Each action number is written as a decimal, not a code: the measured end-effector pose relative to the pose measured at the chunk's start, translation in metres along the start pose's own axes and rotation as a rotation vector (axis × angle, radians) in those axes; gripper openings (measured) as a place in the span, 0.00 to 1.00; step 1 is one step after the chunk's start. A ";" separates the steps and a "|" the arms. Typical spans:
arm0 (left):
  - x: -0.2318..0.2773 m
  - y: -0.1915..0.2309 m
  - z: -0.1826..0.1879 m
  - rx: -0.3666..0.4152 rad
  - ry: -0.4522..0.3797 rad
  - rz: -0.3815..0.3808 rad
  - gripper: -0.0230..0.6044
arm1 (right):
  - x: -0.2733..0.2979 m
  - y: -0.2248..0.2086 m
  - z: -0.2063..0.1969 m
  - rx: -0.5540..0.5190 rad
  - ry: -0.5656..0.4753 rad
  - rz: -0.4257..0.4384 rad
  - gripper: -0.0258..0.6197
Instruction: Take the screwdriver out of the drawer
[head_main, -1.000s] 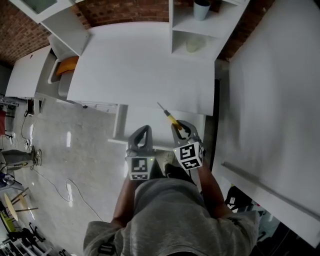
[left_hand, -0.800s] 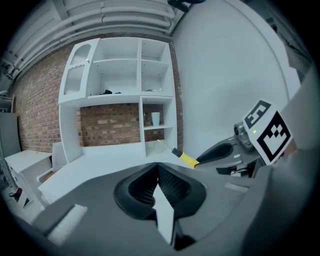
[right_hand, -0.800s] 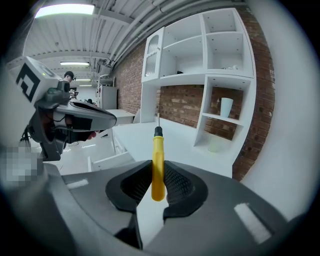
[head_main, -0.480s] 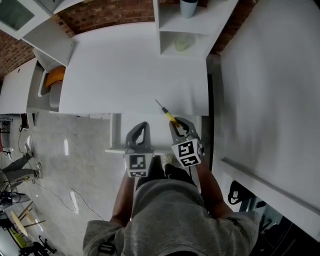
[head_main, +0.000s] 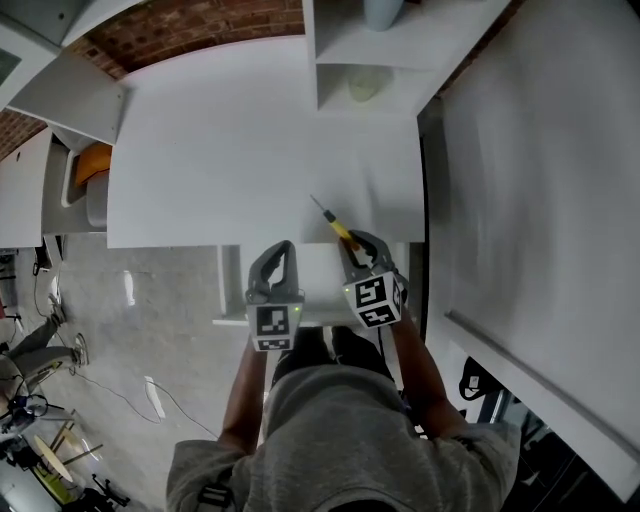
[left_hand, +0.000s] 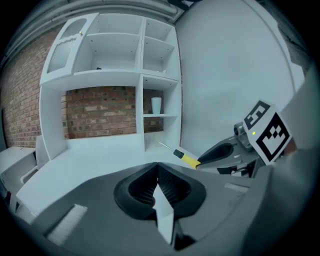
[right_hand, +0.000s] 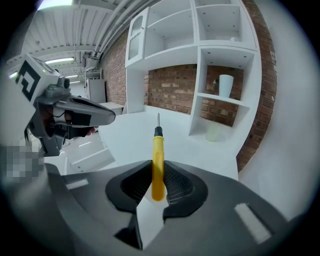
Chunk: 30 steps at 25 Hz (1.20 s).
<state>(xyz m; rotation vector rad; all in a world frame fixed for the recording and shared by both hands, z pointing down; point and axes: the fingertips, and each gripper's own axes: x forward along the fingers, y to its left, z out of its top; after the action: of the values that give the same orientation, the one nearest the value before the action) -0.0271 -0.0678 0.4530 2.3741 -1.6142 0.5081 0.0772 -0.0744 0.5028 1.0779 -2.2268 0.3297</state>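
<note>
The right gripper (head_main: 356, 248) has its fingers (right_hand: 176, 184) clamped on the screwdriver (right_hand: 158, 150). They squeeze the back end of the yellow handle, one finger on each side. The rest of the handle, a black collar and the thin metal tip stick out straight ahead of the fingers. The tip is up in the air over the near edge of the white counter (head_main: 220, 150). The open drawer (head_main: 312, 262) is below and behind the tip, under both grippers. So the screwdriver looks to be out of the drawer already.

The left gripper (left_hand: 157, 170) is just beside the right one, on its left. Its fingers (left_hand: 172, 190) are pressed together with nothing between them.

I think the screwdriver is light and stiff, so it will not bend or sag. The plastic handle looks smooth, so it could slip or swing if the squeeze is weak. The fat yellow handle is the best place to hold, not the skinny metal part. A hold nearer the middle of the handle would be steadier.
</note>
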 end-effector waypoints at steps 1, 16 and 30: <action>0.007 0.002 -0.001 0.000 0.006 -0.006 0.06 | 0.006 -0.003 0.000 0.002 0.008 -0.002 0.16; 0.093 0.028 -0.025 -0.014 0.085 -0.087 0.06 | 0.085 -0.040 -0.012 0.061 0.093 -0.017 0.16; 0.146 0.040 -0.056 -0.015 0.148 -0.122 0.06 | 0.144 -0.062 -0.034 0.099 0.170 -0.007 0.16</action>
<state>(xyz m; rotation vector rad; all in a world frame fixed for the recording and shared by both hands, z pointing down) -0.0240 -0.1854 0.5630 2.3453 -1.3968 0.6279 0.0737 -0.1857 0.6181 1.0676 -2.0742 0.5138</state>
